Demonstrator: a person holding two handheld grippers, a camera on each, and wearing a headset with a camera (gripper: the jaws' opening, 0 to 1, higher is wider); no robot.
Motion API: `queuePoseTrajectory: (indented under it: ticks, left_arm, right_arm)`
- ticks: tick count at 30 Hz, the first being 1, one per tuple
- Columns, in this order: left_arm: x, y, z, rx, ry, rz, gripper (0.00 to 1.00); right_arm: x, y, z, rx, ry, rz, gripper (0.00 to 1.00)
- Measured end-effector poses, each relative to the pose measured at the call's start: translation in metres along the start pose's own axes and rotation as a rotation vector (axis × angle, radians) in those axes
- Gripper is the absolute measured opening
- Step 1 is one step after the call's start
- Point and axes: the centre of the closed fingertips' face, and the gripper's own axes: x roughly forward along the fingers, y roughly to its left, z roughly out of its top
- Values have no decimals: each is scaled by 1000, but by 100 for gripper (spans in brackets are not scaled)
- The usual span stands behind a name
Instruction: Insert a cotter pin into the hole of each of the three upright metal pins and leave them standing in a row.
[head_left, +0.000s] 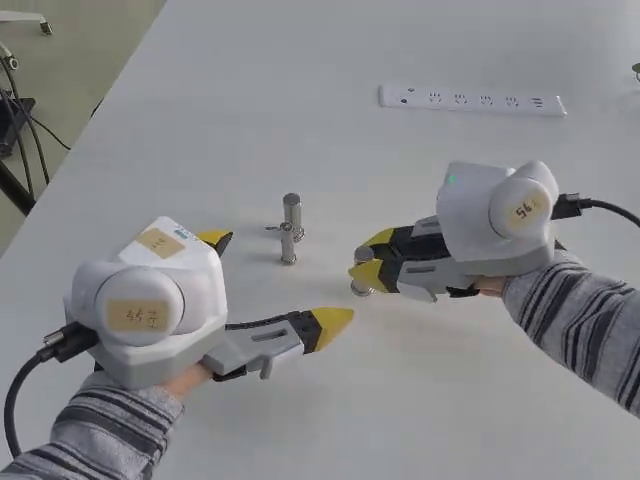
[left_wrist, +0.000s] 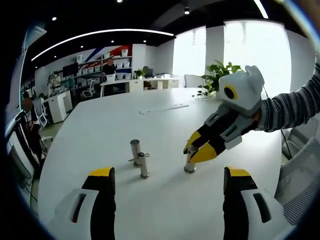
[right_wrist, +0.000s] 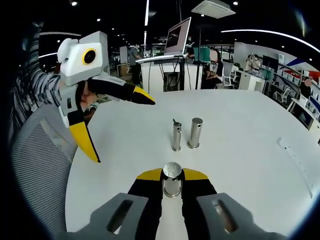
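Right gripper (head_left: 368, 263) — we log it clamped on one upright metal pin (right_wrist: 172, 180), two more pins (head_left: 291, 212) standing between it and the wide-open left gripper (left_wrist: 169, 174).

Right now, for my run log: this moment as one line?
right gripper: shut on metal pin, upright | left gripper: open, holding nothing | cotter pin: through near pin | far pin: bare

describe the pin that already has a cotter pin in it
On the white table, left of the right tongs gripping one silver metal pin, two more stand together. It is the nearer pin, with a wire cotter pin through its top end.
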Motion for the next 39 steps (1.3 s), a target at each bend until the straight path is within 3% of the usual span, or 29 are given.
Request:
queuePoseTrajectory:
  ticks: [5,16,30,39]
  left_arm:
    - [-3,-2,-2,-2,4,1,89]
    - [-7,-3,2,-18,-9,4,87]
    - [-8,-11,-4,-4,15,-14,86]
    - [-11,-14,-1,-18,3,-14,86]
  right_arm:
    - [-2,12,-6,-6,9,23,8]
    - [-5,14,-13,-49,29,6,8]
    - [-6,12,-14,23,24,-38,9]
    - [-18,7,-21,70,28,-66,20]
